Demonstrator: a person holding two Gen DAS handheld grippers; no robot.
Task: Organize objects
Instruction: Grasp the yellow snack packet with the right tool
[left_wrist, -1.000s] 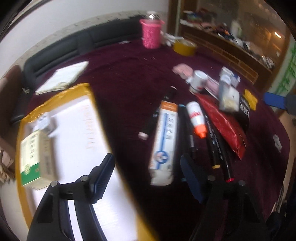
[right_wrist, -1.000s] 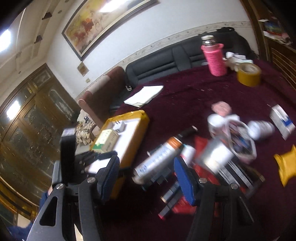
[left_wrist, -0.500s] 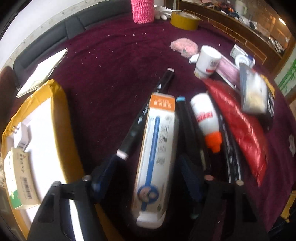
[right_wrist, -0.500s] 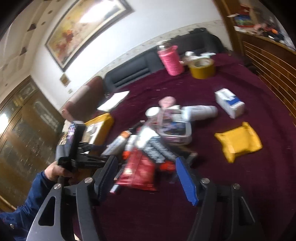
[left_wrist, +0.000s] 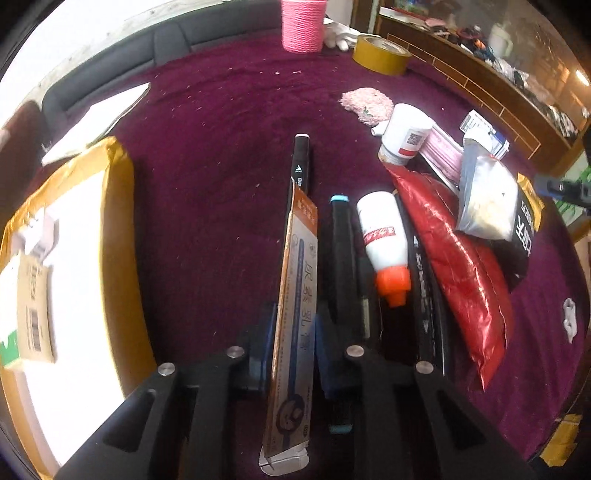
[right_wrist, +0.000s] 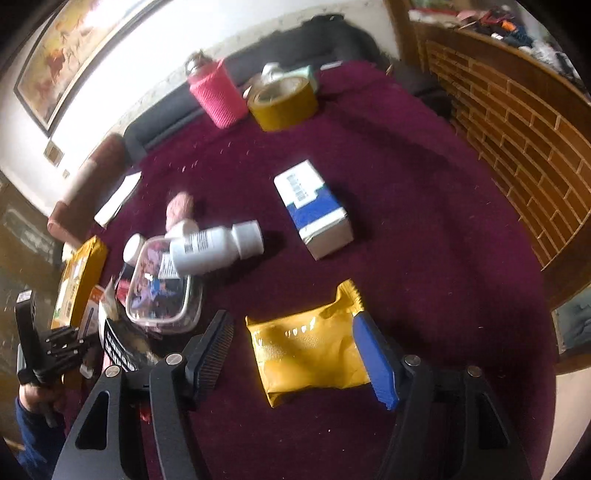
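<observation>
**Ointment box pinched on the left, yellow pouch lined up on the right**

Ointment box (left_wrist: 295, 317), the long orange-and-white carton, stands on its narrow edge between the pads of your left gripper (left_wrist: 293, 343), which has closed in on its two broad faces. It sits on the maroon tablecloth (left_wrist: 221, 184), with a black marker (left_wrist: 302, 162) just behind it and a blue-capped pen (left_wrist: 341, 266) and a white glue bottle (left_wrist: 384, 243) close on its right. You appear to be at the grasp-and-lift step. Next, judge the grip firm, then raise the carton straight up so it clears the pen, and carry it toward the yellow tray (left_wrist: 118, 206) on your left, which already holds a small green-and-white box (left_wrist: 26, 325).

Your right gripper (right_wrist: 295, 358) is wide open, holding nothing, tilted down over the yellow pouch (right_wrist: 306, 354), which lies flat between its fingers. The blue pad overlaps the pouch's edge in this view; whether it touches I cannot tell. Lower before closing, since the pouch looks soft and thin.
</observation>
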